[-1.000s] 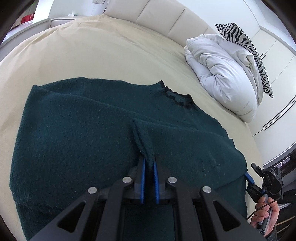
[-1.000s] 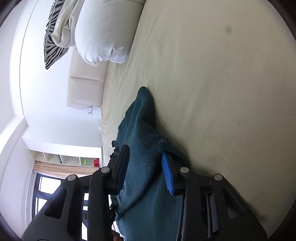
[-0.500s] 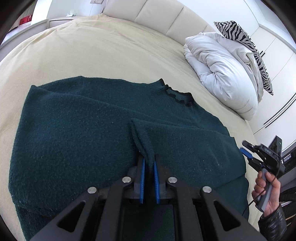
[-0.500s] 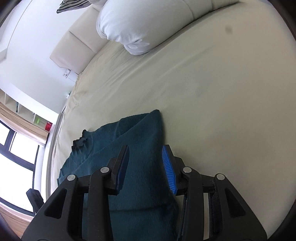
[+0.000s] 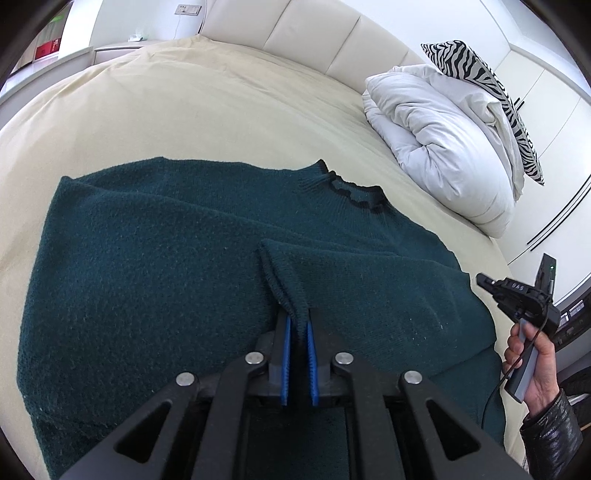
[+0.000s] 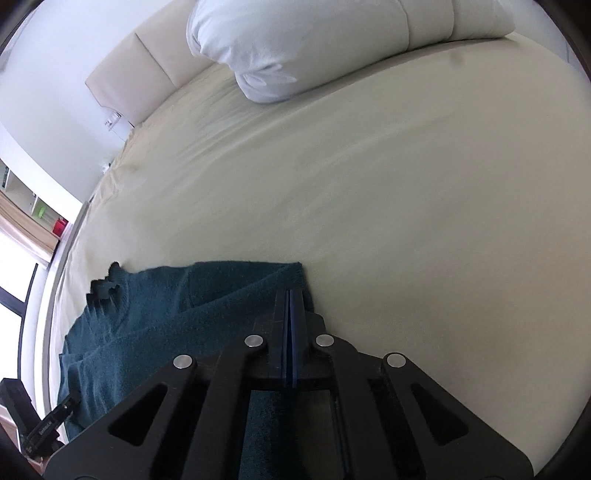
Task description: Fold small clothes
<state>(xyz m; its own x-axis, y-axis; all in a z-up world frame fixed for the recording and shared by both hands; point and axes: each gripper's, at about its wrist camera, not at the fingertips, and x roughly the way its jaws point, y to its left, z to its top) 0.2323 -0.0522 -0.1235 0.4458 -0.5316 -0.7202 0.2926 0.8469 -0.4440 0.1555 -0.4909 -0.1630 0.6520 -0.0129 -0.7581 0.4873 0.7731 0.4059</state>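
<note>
Sweater: a dark green knitted sweater [image 5: 155, 266] lies flat on the bed [image 5: 207, 107], its black-trimmed collar [image 5: 354, 192] pointing toward the headboard [image 5: 295, 33].
Sleeve: one sleeve [image 5: 369, 284] is folded across the body of the sweater, its cuff end lifted in a ridge.
Left tongs: the left tongs [image 5: 298, 325] are closed on the cuff of that sleeve, the knit pinched between the blue pads.
Right tongs: in their own view the right tongs [image 6: 290, 306] have the pads pressed together with no gap; whether any knit is caught between them I cannot tell. They sit over the sweater's edge nearest the bare sheet.
Left view only: shows the right hand [image 5: 535, 354] in a black jacket cuff holding the right tongs off the sweater's right side, just beside the bed's edge; also a zebra-print pillow [image 5: 491, 103] leaning on the white duvet [image 5: 443, 140], and a wall socket above the bed's far corner.
Right view only: shows the wide bare sheet [image 6: 369, 184] beyond the sweater, a window at the left edge, and a part of the left tool [image 6: 48, 424] at the lower left.
Both views: the rolled white duvet at the head of the bed, well apart from the sweater.
Shelving: open compartments [image 6: 40, 214] near the window hold a red item and a green one, too small to identify.
</note>
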